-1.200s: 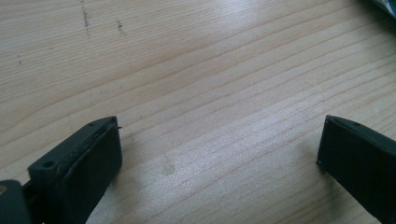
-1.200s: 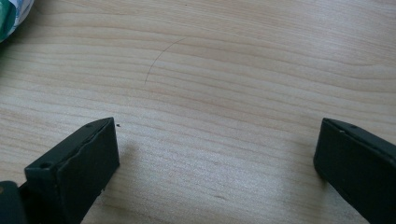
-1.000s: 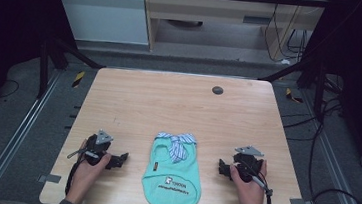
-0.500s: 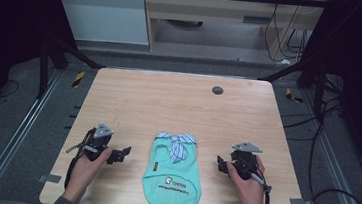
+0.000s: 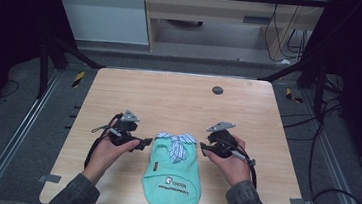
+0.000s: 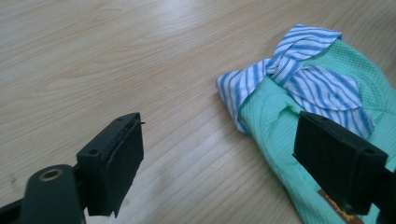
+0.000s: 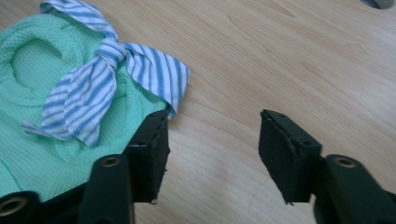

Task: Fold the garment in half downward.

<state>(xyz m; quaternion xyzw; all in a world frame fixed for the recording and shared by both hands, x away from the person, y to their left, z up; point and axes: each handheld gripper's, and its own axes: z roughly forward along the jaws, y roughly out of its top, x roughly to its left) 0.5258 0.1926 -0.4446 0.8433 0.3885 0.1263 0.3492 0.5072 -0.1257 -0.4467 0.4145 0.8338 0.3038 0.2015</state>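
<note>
A small mint-green garment with a blue-and-white striped bow at its collar lies flat on the wooden table near the front edge. My left gripper hovers just left of the collar, pointing at it. Its jaws have just been closing a little but stand open with nothing gripped, and the bow lies beyond them. My right gripper hovers just right of the collar. Its jaws have just been closing, are still apart over bare wood, and the bow lies beside the left jaw.
A small dark round disc sits in the tabletop at the back right. Metal frame rails run along both sides of the table, and cables lie on the floor at the right.
Both hands have moved away from the front edge and inward toward the garment's collar, rising a little. Both pairs of jaws look narrower. The garment has not moved.
</note>
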